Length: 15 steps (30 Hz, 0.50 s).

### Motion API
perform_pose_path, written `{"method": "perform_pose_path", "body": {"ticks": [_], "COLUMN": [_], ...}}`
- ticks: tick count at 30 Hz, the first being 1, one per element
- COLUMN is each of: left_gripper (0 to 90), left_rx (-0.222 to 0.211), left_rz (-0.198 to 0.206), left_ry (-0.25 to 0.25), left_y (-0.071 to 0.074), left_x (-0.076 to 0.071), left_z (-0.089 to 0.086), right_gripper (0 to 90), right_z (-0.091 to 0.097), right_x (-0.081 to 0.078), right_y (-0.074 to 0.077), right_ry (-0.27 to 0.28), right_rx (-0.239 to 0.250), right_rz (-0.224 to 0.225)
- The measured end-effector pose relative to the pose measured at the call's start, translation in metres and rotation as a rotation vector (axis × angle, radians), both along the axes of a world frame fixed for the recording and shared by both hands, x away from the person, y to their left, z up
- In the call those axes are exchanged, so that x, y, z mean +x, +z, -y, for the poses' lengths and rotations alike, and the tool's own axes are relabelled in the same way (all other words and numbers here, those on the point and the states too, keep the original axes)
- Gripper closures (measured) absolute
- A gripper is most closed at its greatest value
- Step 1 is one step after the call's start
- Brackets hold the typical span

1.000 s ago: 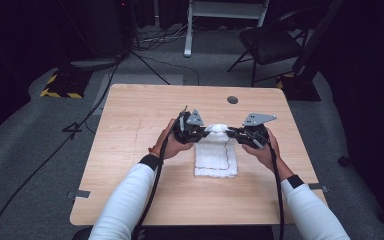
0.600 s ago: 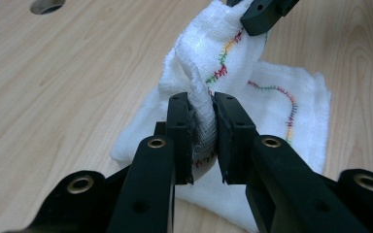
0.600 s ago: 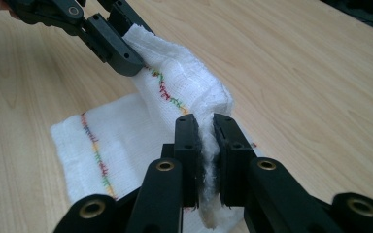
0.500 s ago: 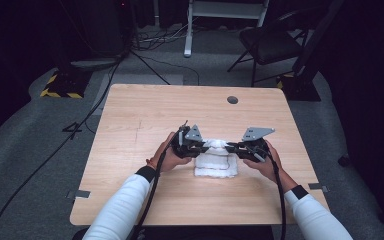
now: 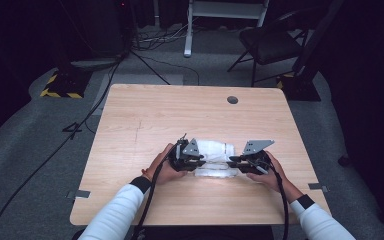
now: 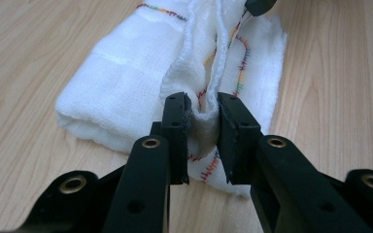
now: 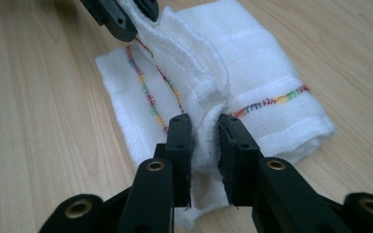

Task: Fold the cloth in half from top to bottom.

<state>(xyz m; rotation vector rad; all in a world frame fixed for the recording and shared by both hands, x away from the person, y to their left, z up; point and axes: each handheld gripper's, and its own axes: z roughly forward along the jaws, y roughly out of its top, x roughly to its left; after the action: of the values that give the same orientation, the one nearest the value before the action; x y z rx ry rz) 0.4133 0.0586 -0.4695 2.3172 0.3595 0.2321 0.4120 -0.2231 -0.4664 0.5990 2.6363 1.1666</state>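
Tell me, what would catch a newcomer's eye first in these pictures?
Most striking is the white cloth with rainbow stitching, folded near the front middle of the wooden table. A person pinches a raised fold of it from both ends, with the left gripper and the right gripper; the jaws of both have just been easing open with cloth between them. Behind the table, a dark chair stands in the gloom.
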Motion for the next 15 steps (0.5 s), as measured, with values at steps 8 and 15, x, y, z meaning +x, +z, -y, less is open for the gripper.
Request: {"method": "perform_pose_path", "body": {"ticks": [8,15], "left_gripper": [69.6,71.5], "left_rx": [0.020,0.044], "left_rz": [0.002,-0.018], "left_ry": [-0.015,-0.027], "left_y": [-0.003,-0.010], "left_x": [-0.012,-0.018], "left_z": [-0.002,-0.005], "right_gripper": [76.2,77.4], "right_z": [0.005,0.007], "right_x": [-0.008,-0.014], "right_y": [-0.006,-0.010], "right_ry": [0.008,0.021], "right_rx": [-0.026,-0.046], "right_rz": [-0.010,-0.016]}}
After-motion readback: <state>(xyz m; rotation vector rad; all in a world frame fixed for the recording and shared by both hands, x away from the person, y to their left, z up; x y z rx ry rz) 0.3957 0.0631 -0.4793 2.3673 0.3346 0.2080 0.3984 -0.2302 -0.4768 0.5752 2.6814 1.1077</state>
